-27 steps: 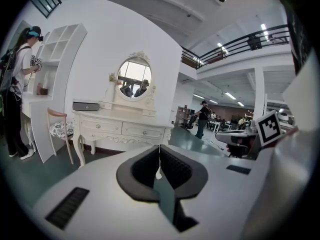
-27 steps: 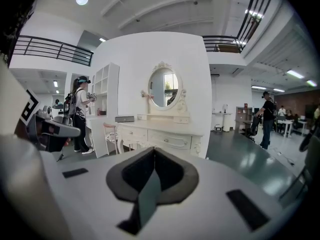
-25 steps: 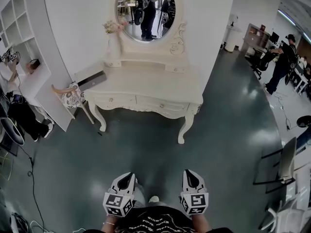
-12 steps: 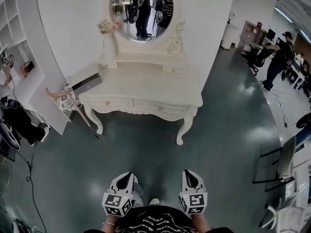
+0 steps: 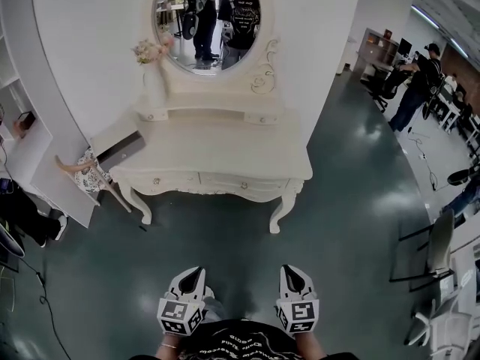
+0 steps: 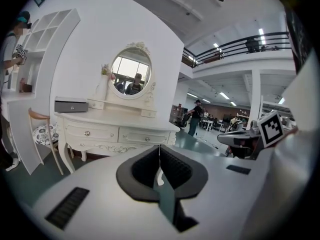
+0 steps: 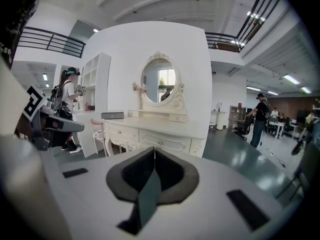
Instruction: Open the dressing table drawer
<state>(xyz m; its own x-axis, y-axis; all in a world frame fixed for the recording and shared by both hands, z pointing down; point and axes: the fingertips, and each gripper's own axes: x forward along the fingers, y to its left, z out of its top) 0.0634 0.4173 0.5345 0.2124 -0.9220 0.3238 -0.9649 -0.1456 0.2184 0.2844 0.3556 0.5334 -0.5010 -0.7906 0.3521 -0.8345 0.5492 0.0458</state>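
The glossy grey-green floor separates the person from the cream carved-leg dressing table, now nearer than a second ago. Its closed front drawers remain well out of reach, so the approach is unfinished. Left gripper and right gripper: jaws together, empty.

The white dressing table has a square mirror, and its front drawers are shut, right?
Not quite. The mirror is oval, not square; the head view shows it. The rest holds: the dressing table is white and its front drawers are shut.

A white dressing table stands on the floor — grey box on its left end.
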